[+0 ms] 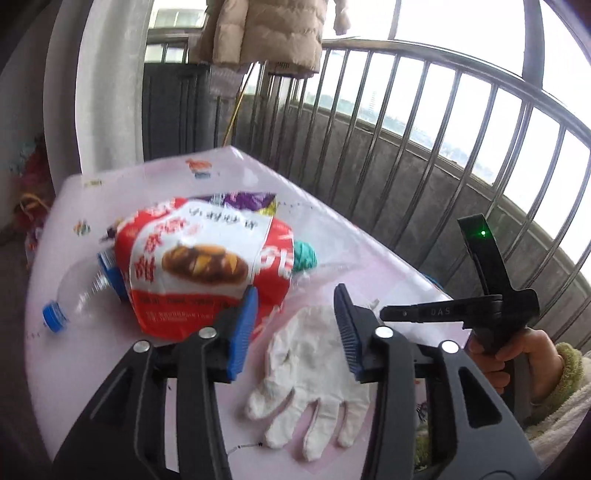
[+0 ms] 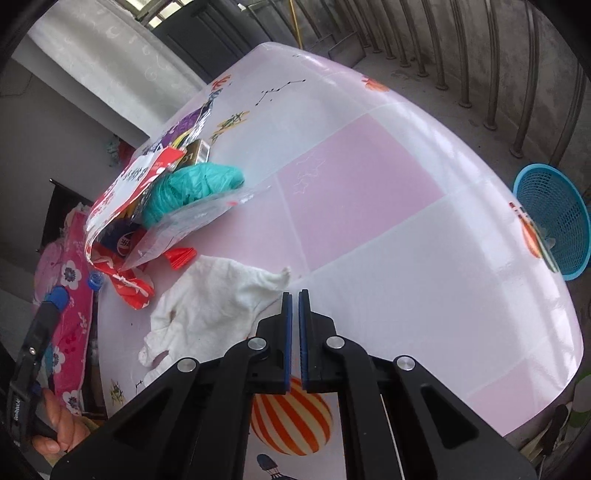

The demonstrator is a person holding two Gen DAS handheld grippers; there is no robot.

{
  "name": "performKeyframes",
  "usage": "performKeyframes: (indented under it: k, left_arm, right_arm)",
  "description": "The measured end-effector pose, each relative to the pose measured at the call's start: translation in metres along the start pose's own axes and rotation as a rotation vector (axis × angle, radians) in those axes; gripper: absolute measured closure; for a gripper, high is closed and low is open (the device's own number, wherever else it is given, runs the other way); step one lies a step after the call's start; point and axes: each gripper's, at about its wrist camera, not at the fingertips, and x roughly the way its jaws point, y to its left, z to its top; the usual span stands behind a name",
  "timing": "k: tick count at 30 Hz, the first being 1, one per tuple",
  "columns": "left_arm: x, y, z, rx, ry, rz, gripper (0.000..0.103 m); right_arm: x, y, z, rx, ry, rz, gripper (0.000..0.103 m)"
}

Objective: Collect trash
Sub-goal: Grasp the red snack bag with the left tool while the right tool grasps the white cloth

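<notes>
A white glove [image 1: 310, 373] lies flat on the pink table [image 1: 369, 258]. My left gripper [image 1: 295, 299] is open just above its cuff, empty. A red and white bread bag [image 1: 199, 266] lies to the left, over a clear bottle [image 1: 85, 291] with a blue cap. A teal crumpled bag [image 1: 304, 256] sits behind it. In the right wrist view the glove [image 2: 210, 306] lies left of my right gripper [image 2: 295, 295], which is shut and empty. The teal bag [image 2: 192, 188] and bread bag [image 2: 118, 192] lie beyond.
A blue mesh basket [image 2: 554, 218] stands on the floor past the table's right edge. A metal railing [image 1: 443, 122] runs behind the table. A beige coat [image 1: 266, 33] hangs at the back. My right gripper's handle [image 1: 491, 295] is at the table's right side.
</notes>
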Motion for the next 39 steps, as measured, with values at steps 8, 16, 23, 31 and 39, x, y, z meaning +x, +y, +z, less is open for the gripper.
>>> performKeyframes:
  k: [8,16,23,31,39]
  left_arm:
    - [0.044,-0.05,0.016,0.351,-0.013,0.353,0.047]
    - [0.073,-0.062,0.002,0.476,0.06,0.572,0.053]
    - [0.069,-0.061,-0.002,0.489,0.084,0.636,0.075]
    - [0.049,-0.054,0.004,0.444,0.036,0.622,0.087]
    - [0.004,-0.038,0.02,0.396,-0.098,0.649,0.097]
  right_arm:
    - [-0.002,-0.015,0.009,0.017,-0.015,0.055,0.099]
    - [0.014,-0.009,0.003,0.002,0.066,0.177,0.099]
    - [0.027,0.005,0.006,-0.024,0.092,0.24,0.084]
    - [0.029,0.035,0.012,-0.129,0.038,0.15,0.067]
    - [0.03,0.054,0.007,-0.203,0.003,0.032,0.076]
